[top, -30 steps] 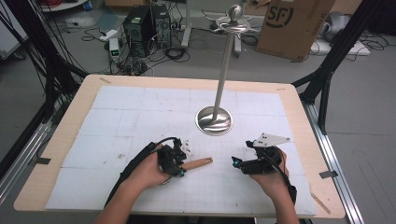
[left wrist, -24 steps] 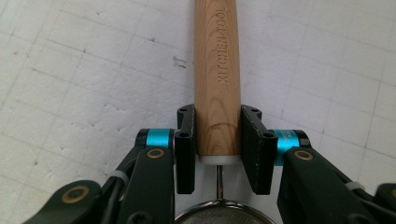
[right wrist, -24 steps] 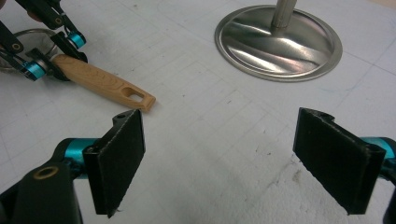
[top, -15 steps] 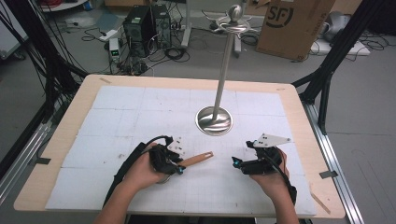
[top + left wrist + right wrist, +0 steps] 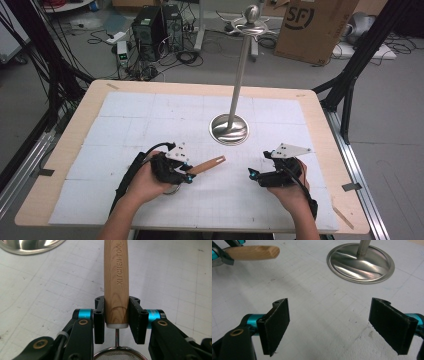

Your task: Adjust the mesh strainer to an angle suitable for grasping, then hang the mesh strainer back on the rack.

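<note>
My left gripper (image 5: 186, 175) is shut on the wooden handle (image 5: 207, 165) of a small mesh strainer. In the left gripper view both pads clamp the handle (image 5: 116, 277), stamped "KITCHEN TOOL", near its lower end. The strainer's wire rim and mesh (image 5: 117, 355) show just below the jaws. The handle points away toward the right gripper, off the mat. My right gripper (image 5: 252, 175) rests at the front right of the table, pointing left. Its jaws (image 5: 337, 315) stand wide open over bare mat with nothing between them. The handle's tip (image 5: 252, 252) shows at that view's upper left.
A metal stand with a round polished base (image 5: 229, 129) and a tall pole (image 5: 241, 70) rises from the middle of the white gridded mat (image 5: 125, 130). The base (image 5: 360, 263) lies just beyond the right gripper. A cardboard box and computer gear sit on the floor behind the table.
My left gripper has shifted a little to the left and risen with the strainer, so the handle's free end now sits higher. The right hand has kept still.
</note>
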Demonstrator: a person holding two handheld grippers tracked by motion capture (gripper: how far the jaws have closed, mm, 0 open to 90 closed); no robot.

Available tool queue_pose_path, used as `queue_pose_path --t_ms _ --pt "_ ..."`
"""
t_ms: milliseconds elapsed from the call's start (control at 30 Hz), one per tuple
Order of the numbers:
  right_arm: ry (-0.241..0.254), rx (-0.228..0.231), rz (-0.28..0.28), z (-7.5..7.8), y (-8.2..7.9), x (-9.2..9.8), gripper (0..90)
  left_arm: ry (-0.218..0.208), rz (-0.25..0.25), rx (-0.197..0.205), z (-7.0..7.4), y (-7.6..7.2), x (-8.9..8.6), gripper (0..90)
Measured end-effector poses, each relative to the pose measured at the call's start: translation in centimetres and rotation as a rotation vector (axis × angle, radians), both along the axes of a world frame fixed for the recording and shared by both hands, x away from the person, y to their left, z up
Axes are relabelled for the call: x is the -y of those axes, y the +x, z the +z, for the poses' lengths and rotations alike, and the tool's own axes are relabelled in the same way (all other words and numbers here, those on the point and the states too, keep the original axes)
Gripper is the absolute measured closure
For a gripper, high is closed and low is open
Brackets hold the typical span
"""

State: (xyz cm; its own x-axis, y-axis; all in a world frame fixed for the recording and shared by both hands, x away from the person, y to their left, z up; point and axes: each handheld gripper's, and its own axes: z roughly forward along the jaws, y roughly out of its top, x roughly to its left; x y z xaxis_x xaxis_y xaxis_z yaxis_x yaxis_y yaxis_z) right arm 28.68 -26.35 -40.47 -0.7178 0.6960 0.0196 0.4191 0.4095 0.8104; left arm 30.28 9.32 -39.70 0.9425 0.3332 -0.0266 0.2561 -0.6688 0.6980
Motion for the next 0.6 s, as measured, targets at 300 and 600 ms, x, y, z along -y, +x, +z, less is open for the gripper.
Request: queue_pose_path --t_ms 300,600 --pt "0.006 0.002 0.001 0.0 0.0 0.1 15.9 -0.085 0.039 0.016 0.9 0.2 -1.3 69.0" --pt "0.019 -0.005 -0.003 0.0 0.0 0.3 15.9 -0.225 0.066 0.029 2.3 0.5 -2.3 69.1"
